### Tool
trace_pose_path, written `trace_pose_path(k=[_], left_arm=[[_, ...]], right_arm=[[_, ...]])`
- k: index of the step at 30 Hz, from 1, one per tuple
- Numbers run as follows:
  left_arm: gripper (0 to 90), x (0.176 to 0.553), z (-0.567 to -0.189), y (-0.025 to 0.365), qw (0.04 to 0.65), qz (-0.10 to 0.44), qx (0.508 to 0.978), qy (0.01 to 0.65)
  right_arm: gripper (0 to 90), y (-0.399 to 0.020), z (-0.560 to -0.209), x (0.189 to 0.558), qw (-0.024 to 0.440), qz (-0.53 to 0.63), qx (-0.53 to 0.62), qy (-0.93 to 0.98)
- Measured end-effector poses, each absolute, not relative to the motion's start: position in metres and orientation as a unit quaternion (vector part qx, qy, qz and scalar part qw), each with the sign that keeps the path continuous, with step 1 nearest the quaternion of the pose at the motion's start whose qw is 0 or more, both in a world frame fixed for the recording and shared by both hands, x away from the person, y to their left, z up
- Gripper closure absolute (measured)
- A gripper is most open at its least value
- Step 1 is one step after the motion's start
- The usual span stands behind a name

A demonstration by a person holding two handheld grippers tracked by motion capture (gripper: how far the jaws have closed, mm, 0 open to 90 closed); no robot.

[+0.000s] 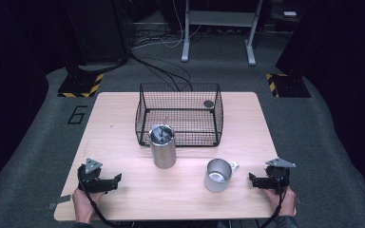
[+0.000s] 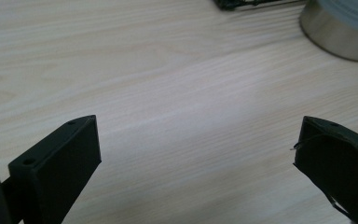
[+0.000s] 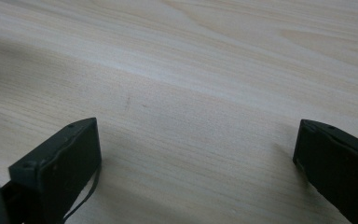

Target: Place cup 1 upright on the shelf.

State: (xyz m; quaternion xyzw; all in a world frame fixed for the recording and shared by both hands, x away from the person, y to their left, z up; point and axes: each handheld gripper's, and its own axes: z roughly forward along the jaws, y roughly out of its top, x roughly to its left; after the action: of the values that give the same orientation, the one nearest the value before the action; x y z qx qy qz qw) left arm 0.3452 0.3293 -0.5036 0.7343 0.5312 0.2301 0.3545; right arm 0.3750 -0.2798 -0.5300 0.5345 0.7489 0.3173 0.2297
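1. Bench [image 1: 123, 118] of pale wood carries everything; bare board runs across its near half between the two hands, and its near edge lies just under both wrists.
2. Wire basket [image 1: 179, 114] stands at the far middle, with a small dark disc [image 1: 208, 103] at its far right corner.
3. Steel canister [image 1: 162, 146] stands upright, touching or just in front of the basket's near wall, left of centre.
4. Steel mug [image 1: 217, 175] sits upright near the right front, its handle pointing right.
5. Left gripper [image 1: 114, 181] rests low at the near left corner, held by a hand [image 1: 82, 203] from below, pointing right; its jaws stand wide apart over bare wood.
6. Right gripper [image 1: 253, 180] rests at the near right edge, pointing left at the mug, near its handle but apart from it; its jaws also stand wide apart, holding nothing.
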Motion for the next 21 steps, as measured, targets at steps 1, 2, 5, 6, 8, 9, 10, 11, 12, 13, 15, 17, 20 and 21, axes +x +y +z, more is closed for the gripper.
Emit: trace_pose_path(k=[1, 2, 5, 6, 8, 9, 10, 11, 12, 13, 15, 17, 20, 21], left_arm=[[0.0, 0.345, -0.499, 0.326, 0.362, 0.232, 0.734, 0.526], [0.0, 0.344, -0.496, 0.325, 0.364, 0.232, 0.735, 0.523], [0.0, 0.344, -0.485, 0.316, 0.373, 0.23, 0.741, 0.509], [0.0, 0.344, -0.485, 0.316, 0.373, 0.23, 0.741, 0.509], [0.0, 0.344, -0.48, 0.312, 0.378, 0.228, 0.744, 0.502], [0.0, 0.345, -0.475, 0.308, 0.385, 0.226, 0.743, 0.498], [0.0, 0.345, -0.475, 0.308, 0.385, 0.226, 0.743, 0.498], [0.0, 0.346, -0.47, 0.303, 0.392, 0.22, 0.745, 0.493], [0.0, 0.346, -0.47, 0.303, 0.392, 0.22, 0.745, 0.493], [0.0, 0.347, -0.467, 0.299, 0.397, 0.216, 0.746, 0.49], [0.0, 0.348, -0.46, 0.292, 0.407, 0.212, 0.749, 0.477], [0.0, 0.349, -0.453, 0.287, 0.415, 0.207, 0.751, 0.47], [0.0, 0.352, -0.444, 0.279, 0.425, 0.205, 0.753, 0.459], [0.0, 0.353, -0.441, 0.277, 0.428, 0.203, 0.753, 0.456]], right_arm=[[0.3, -0.28, -0.53, 0.375, 0.23, 0.318, 0.535, 0.748], [0.2, -0.28, -0.53, 0.375, 0.228, 0.318, 0.536, 0.748], [0.2, -0.279, -0.53, 0.375, 0.228, 0.318, 0.536, 0.748], [0.2, -0.279, -0.53, 0.375, 0.228, 0.318, 0.536, 0.748], [0.2, -0.279, -0.53, 0.375, 0.228, 0.317, 0.536, 0.748], [0.2, -0.28, -0.53, 0.375, 0.228, 0.318, 0.536, 0.748], [0.2, -0.28, -0.53, 0.375, 0.228, 0.318, 0.536, 0.748], [0.2, -0.28, -0.53, 0.375, 0.228, 0.318, 0.536, 0.748], [0.2, -0.28, -0.53, 0.375, 0.228, 0.318, 0.536, 0.748], [0.3, -0.28, -0.53, 0.375, 0.228, 0.317, 0.536, 0.748], [0.2, -0.28, -0.53, 0.375, 0.228, 0.318, 0.536, 0.748], [0.3, -0.28, -0.53, 0.375, 0.228, 0.318, 0.536, 0.748], [0.3, -0.28, -0.53, 0.375, 0.228, 0.318, 0.536, 0.748], [0.3, -0.28, -0.53, 0.375, 0.228, 0.318, 0.536, 0.748]])
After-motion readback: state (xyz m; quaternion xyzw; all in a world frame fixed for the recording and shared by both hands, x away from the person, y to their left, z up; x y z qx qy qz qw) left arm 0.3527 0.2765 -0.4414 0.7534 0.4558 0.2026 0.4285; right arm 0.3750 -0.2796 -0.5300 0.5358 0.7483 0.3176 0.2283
